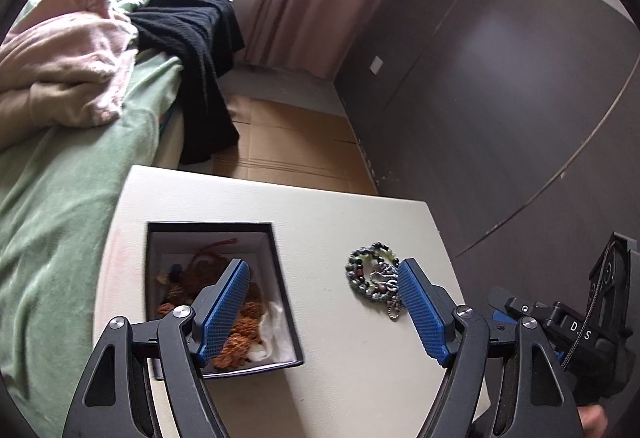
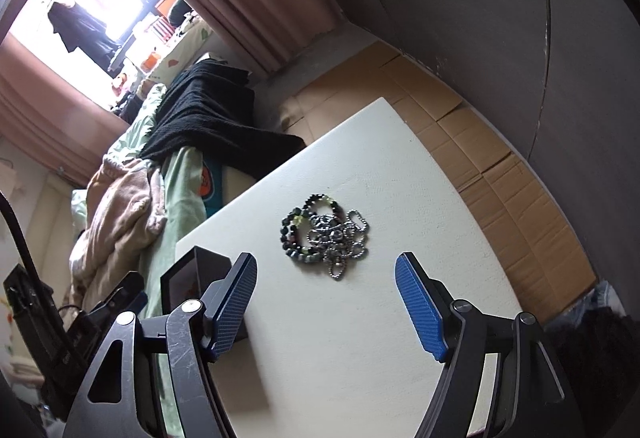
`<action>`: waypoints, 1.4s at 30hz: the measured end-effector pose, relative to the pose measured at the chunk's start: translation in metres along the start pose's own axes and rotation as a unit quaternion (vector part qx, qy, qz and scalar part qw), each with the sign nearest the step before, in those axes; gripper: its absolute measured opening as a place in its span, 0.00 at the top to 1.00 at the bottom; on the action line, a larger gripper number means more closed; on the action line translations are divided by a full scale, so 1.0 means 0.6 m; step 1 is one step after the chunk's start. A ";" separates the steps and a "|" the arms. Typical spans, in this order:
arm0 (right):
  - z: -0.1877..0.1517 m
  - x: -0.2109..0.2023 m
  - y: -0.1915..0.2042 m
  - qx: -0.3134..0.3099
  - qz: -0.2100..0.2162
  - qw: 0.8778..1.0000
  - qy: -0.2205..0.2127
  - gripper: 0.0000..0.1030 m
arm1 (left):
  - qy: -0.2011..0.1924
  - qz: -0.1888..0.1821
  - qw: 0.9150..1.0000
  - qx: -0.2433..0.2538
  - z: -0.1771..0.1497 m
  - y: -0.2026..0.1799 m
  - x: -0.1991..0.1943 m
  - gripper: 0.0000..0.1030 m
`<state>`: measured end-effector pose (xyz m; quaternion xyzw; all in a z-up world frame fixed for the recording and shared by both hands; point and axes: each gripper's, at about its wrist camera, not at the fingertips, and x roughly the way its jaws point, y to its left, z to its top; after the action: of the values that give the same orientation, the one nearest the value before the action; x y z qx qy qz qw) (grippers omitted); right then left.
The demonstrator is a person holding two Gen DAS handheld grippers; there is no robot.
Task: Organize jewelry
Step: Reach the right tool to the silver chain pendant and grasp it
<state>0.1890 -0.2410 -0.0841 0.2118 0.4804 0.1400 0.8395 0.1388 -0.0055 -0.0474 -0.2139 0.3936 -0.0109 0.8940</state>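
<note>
Jewelry pile (image 2: 326,232): tangled beaded bracelets and silver chain links, loose on white tabletop (image 2: 360,318), right of box, touching neither gripper.
Jewelry box (image 1: 222,298): black rim, white inside, lid off, on left part of tabletop; brownish-orange pieces and white tissue inside.
Left gripper (image 1: 320,306): jaws wide, nothing between blue pads; left finger above box, right finger just beside pile.
Right gripper (image 2: 326,302): jaws wide, nothing held; above tabletop, near side of pile.
Bed (image 1: 60,178): left of table, green sheet, pink blanket, black knit garment.
Floor (image 1: 296,142): flattened cardboard, far side of table.
</note>
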 end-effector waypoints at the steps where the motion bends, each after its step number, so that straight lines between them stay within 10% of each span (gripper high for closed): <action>1: 0.001 0.002 -0.004 0.000 0.000 1.000 0.002 0.29 | 0.004 0.000 1.000 0.003 0.000 -0.003 0.007 0.32; 13: 0.029 0.078 -0.016 -0.010 0.012 0.999 0.044 0.47 | 0.024 -0.006 1.000 0.007 0.011 -0.023 0.076 0.55; 42: 0.017 0.184 0.016 -0.040 -0.087 0.991 0.093 0.81 | 0.023 -0.016 0.999 -0.026 0.021 0.049 0.052 0.56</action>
<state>0.2527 -0.1863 -0.1573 0.1220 0.5669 0.1046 0.8080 0.1652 0.0203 -0.0733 -0.2431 0.4109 -0.0198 0.8785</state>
